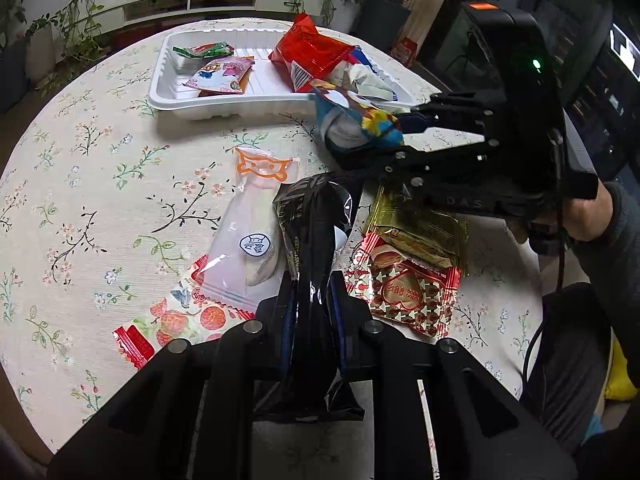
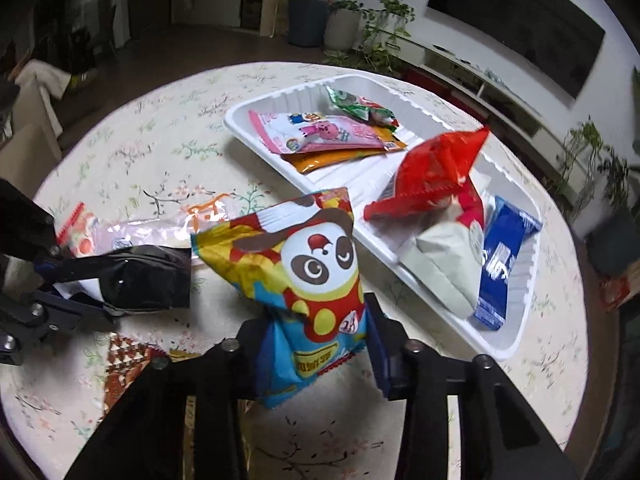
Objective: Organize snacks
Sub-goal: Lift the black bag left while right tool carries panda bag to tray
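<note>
My left gripper point(image 1: 312, 292) is shut on a glossy black snack packet point(image 1: 310, 220), which sticks out forward between its fingers above the floral tablecloth. The right wrist view shows that packet point(image 2: 148, 276) and the left gripper point(image 2: 72, 284) at the left edge. My right gripper point(image 2: 320, 332) is shut on the lower part of a blue, yellow and red panda snack bag point(image 2: 316, 264) and holds it upright off the table. In the left wrist view this bag point(image 1: 356, 120) hangs in the right gripper point(image 1: 372, 140), just in front of the white tray point(image 1: 240, 104).
The white tray point(image 2: 240, 120) holds a red bag point(image 2: 436, 172), a pink packet point(image 2: 320, 136), a green packet point(image 2: 360, 108), a pale bag point(image 2: 444, 264) and a blue packet point(image 2: 500, 264). Loose on the table lie a white cat packet point(image 1: 248, 232), a gold packet point(image 1: 420, 232) and a red heart packet point(image 1: 404, 296).
</note>
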Tool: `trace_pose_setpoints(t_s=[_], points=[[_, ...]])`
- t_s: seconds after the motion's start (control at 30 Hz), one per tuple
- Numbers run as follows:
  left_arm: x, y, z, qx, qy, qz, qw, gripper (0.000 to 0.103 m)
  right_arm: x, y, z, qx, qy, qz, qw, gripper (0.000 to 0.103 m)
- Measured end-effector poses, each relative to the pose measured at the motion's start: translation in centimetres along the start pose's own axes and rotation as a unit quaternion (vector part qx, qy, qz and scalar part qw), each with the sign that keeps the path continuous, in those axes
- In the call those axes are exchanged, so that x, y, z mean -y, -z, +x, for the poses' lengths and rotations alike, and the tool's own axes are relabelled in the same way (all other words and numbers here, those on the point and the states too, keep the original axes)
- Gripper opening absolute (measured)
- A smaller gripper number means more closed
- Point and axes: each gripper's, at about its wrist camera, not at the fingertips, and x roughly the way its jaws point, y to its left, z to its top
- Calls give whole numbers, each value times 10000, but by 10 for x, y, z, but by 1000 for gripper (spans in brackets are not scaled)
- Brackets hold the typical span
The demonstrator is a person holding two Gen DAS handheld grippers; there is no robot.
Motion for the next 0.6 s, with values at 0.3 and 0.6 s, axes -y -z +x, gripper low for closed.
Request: trace_pose_setpoints(t_s=[0.3,0.6], points=[[-2,-1,-8,152,119,-92,9998,14,-2,7,-39,425,108,376,9983,40],[10,-1,-22,397,218,5,9990,14,-13,25,-87,647,41,971,9932,40]])
